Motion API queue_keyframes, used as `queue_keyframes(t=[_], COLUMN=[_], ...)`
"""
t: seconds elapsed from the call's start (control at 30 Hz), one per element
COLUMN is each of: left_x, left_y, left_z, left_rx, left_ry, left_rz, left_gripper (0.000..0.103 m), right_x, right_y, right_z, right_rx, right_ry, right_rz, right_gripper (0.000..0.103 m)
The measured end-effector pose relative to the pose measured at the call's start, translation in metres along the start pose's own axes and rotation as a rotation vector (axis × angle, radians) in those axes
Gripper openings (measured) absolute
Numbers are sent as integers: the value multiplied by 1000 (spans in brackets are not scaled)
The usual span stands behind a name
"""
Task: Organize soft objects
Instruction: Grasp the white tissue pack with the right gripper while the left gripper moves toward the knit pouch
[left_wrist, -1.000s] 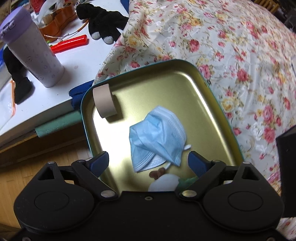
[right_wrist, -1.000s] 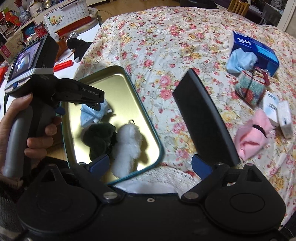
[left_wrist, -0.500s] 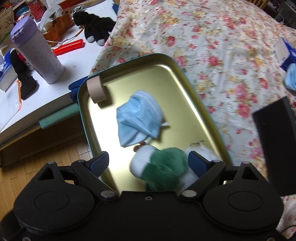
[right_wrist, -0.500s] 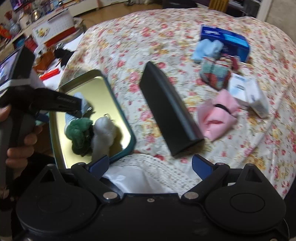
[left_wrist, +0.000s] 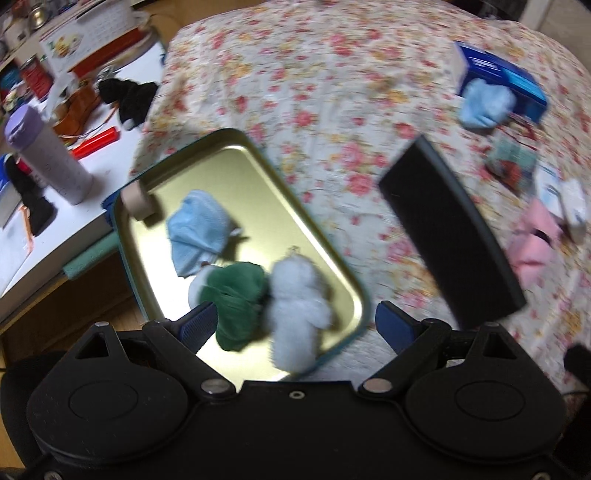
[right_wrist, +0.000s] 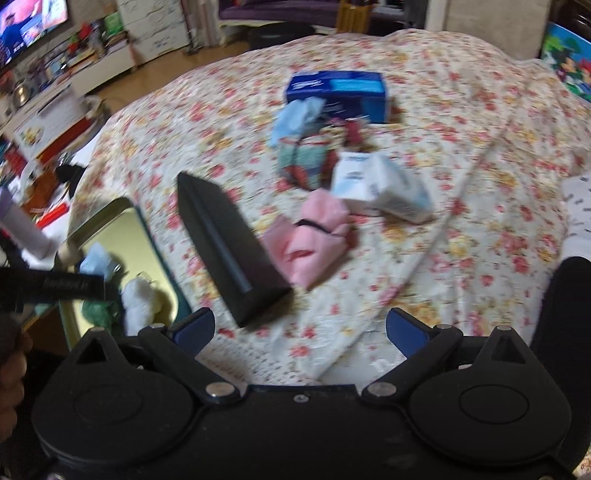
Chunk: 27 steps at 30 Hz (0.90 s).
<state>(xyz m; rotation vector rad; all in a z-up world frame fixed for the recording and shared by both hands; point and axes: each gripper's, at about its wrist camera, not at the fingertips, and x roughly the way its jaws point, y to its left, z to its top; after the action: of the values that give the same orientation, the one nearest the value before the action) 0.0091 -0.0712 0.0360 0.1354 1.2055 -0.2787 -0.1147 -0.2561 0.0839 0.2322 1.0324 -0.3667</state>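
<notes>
Both jaws stood apart and empty, my right gripper (right_wrist: 300, 328) opening wider. Ahead of it on the bed lay the pink cloth (right_wrist: 314, 240), nearer my right than my left gripper (left_wrist: 295, 322).

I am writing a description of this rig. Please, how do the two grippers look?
Both look alike: a matte black plastic body with two round housings, silver pivot screws and black linkage arms ending in blue ribbed fingers. The left gripper seen from the right wrist view has a black bar with pale, blurred lettering. The right gripper matches. No cables or sleeves are visible.
</notes>
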Motion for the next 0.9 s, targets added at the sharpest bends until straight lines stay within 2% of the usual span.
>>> queue_keyframes(t=[0.3, 0.63, 0.8, 0.9], left_x=[-12, -10, -5, -1], left_y=[-44, -71, -78, -82], left_z=[-20, -29, -29, -28], left_rx=[101, 169, 192, 205], left_ry=[-11, 6, 17, 28], left_rz=[-19, -61, -75, -84], left_gripper=[90, 90, 90, 90], right_x=[-7, 12, 23, 30], right_y=[-39, -81, -118, -139], right_z=[3, 11, 25, 39], right_rx=[89, 177, 276, 351], right_ry=[-22, 12, 18, 13], right_rz=[-35, -90, -132, -126], right_gripper=[102, 102, 102, 102])
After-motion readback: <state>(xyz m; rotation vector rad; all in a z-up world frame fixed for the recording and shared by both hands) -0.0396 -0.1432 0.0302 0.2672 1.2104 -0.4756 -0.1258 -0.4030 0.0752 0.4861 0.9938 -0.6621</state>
